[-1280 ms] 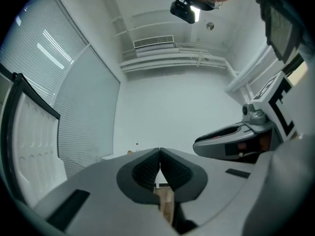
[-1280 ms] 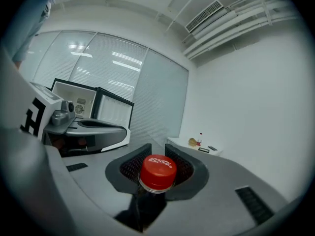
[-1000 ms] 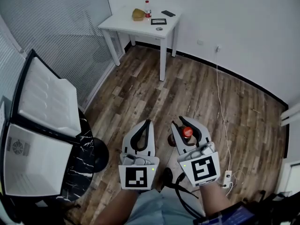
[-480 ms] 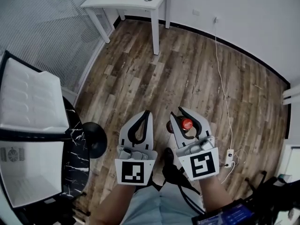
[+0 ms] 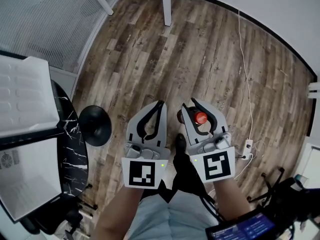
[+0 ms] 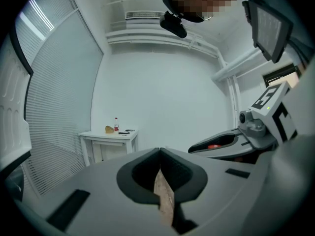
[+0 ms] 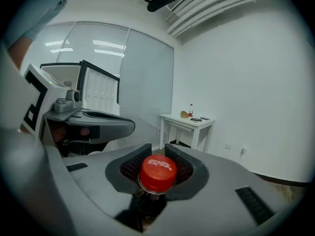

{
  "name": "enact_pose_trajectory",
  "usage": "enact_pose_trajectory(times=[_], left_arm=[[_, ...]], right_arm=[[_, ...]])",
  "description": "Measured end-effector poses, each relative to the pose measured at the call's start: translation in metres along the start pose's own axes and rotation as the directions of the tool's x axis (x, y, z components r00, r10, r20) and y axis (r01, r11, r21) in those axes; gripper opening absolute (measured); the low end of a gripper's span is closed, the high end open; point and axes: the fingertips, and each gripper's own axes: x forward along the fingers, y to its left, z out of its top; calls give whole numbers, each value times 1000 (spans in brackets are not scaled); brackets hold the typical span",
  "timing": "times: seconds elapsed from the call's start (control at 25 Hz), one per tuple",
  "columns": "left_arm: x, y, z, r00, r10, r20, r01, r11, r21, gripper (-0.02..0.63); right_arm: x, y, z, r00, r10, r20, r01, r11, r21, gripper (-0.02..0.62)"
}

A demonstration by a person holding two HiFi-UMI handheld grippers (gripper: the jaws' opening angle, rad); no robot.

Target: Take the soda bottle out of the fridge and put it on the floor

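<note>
right hand-held gripper (image 5: 195,106) clamps the soda bottle (image 7: 157,171) neck: stand it upright on the floor (image 5: 150,59) before opening; left hand-held gripper (image 5: 159,104) is closed and empty.

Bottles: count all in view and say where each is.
2. A soda bottle is clamped by its neck in the right gripper; a second bottle stands on the white table. Others may be hidden.

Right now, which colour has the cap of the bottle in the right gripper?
Red. The cap shows best in the right gripper view, between the jaws.
</note>
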Motion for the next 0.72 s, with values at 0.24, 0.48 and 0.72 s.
enact_pose_trajectory(times=[0.24, 0.48, 0.72], left_arm=[[10, 3, -47, 999, 11, -50, -12, 1000, -28, 16], [19, 10, -95, 997, 15, -78, -20, 998, -64, 16], [36, 5, -140, 995, -17, -100, 13, 999, -37, 16]], right_arm=[[12, 0, -44, 1000, -13, -25, 13, 1000, 27, 98], [24, 11, -91, 998, -33, -47, 35, 998, 47, 98], [37, 8, -141, 995, -35, -94, 38, 998, 40, 98]])
